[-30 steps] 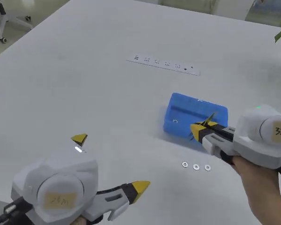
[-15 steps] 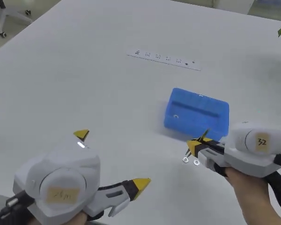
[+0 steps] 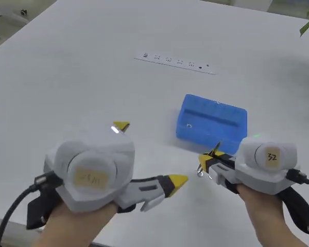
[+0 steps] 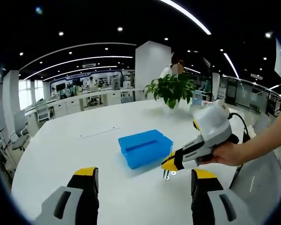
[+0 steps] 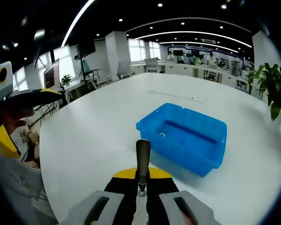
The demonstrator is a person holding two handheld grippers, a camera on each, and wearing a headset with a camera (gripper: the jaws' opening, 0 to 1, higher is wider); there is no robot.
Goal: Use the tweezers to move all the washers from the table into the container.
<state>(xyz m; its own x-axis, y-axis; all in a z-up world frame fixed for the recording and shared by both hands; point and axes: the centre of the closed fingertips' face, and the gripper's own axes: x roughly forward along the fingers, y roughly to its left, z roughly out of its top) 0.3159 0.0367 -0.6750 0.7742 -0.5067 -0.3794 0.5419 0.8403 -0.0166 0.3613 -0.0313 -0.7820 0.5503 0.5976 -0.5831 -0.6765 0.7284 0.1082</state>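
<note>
Label (image 3: 271, 157) "32" on right hand-held gripper (image 5: 141, 176) gripping tweezers (image 5: 142, 153); left hand-held gripper (image 3: 149, 153) gapes empty.

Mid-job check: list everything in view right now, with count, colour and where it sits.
table: one, white, under everything.
container: one, blue, open, on the table just beyond the right claw.
washer in the container: one, silvery.
washer on the table: at least one, silvery, by the tweezers' tip; others may be hidden.
strip: one, white, flat on the table beyond the container.
plant: one, green, at the table's far side.
tweezers: one, dark.
left claw: yellow-tipped, open, empty.
right claw: yellow-tipped, shut on the tweezers.
</note>
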